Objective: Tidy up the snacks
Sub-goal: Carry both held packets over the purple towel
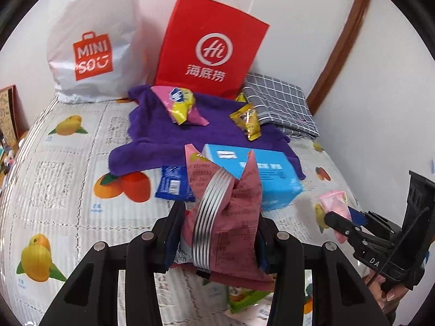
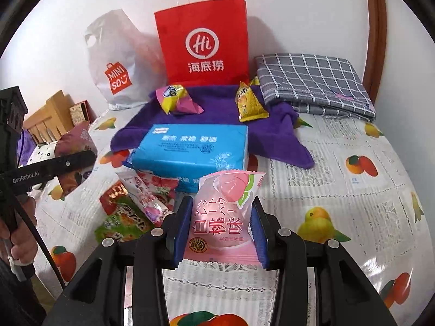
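Note:
My left gripper (image 1: 218,233) is shut on a dark pink snack packet (image 1: 233,217) with a silver seam, held above the fruit-print tablecloth (image 1: 68,190). My right gripper (image 2: 220,231) is shut on a pale pink peach-flavour packet (image 2: 223,212), also lifted. Each gripper shows in the other's view: the right gripper (image 1: 342,224) with its pink packet (image 1: 335,203), the left gripper (image 2: 78,160) with its dark pink packet (image 2: 77,146). A red paper bag (image 2: 204,46) stands at the back wall on a purple towel (image 2: 217,100). Two yellow packets (image 2: 174,99) (image 2: 248,103) lie on the towel.
A blue tissue pack (image 2: 190,146) lies in front of the towel, with a blue wrapper (image 1: 174,183) beside it. Several more snack packets (image 2: 136,206) sit near my right gripper. A white plastic bag (image 1: 92,43) and a grey checked cloth (image 2: 312,81) flank the red bag.

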Available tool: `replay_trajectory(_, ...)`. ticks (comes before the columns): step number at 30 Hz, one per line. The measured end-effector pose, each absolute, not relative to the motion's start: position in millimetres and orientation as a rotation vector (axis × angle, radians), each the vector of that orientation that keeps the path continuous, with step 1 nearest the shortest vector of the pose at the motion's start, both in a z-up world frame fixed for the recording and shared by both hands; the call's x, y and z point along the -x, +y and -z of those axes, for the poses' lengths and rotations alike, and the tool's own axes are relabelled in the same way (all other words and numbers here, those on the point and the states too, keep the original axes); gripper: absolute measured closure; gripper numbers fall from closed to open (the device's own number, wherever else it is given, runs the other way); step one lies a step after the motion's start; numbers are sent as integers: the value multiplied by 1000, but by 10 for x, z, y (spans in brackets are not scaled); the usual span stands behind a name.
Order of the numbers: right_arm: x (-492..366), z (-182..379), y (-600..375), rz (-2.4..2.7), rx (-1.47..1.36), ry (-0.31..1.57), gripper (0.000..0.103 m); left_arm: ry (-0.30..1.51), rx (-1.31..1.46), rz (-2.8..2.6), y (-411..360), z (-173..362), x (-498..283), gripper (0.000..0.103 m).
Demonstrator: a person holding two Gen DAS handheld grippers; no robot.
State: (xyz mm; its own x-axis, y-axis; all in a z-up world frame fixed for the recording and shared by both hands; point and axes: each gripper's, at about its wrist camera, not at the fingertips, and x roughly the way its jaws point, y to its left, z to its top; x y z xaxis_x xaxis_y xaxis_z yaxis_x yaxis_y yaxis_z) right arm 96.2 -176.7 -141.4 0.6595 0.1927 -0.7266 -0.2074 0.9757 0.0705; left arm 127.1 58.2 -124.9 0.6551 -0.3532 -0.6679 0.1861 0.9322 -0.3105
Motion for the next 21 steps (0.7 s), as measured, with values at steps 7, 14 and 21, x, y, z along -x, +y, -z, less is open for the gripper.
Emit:
replay_trajectory(7,-1019,1282,-1711,-237,37,802,62,787,190,336,385,1094,-1269,60)
replay_trajectory(14,-1234,1130,-1713,-240,36,790,62,777,163,350,245,957,-1390,60)
replay_trajectory(21,-1494,946,-1740,-265,17,773,62,771,138,358,150,781,-1564,60)
